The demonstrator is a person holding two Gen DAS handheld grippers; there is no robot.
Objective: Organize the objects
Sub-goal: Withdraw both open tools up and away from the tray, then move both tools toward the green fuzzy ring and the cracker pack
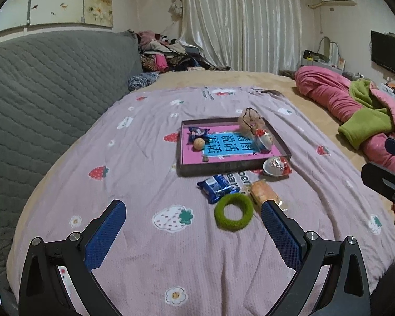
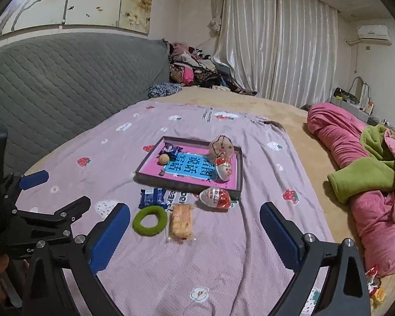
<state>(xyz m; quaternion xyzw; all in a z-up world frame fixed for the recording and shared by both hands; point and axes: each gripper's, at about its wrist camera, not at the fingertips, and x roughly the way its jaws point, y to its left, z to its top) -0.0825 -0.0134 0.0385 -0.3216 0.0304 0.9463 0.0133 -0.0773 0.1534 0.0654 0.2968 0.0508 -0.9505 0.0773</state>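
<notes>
A shallow box tray (image 1: 225, 167) (image 2: 147, 176) with a pink and blue floor lies on the lilac strawberry blanket. In it are a small ball (image 1: 199, 143) (image 2: 164, 158), a dark snack packet (image 1: 197, 133), a mesh pouch (image 1: 250, 122) (image 2: 222, 146) and a red-white egg capsule (image 1: 264, 139) (image 2: 225, 169). In front of the tray lie a blue snack packet (image 1: 217, 187) (image 2: 152, 197), a green fuzzy ring (image 1: 233, 212) (image 2: 150, 221), a wrapped biscuit (image 1: 264, 193) (image 2: 181, 222) and a second egg capsule (image 1: 276, 167) (image 2: 215, 197). My left gripper (image 1: 193, 212) is open, just short of the ring. My right gripper (image 2: 194, 218) is open around the biscuit's near end.
A grey quilted headboard (image 1: 39, 84) rises at the left. A rolled pink and green quilt (image 2: 360, 173) lies along the right of the bed. Clothes are piled (image 1: 168, 52) at the far corner by the curtains. The other gripper shows at each view's edge (image 2: 39, 210).
</notes>
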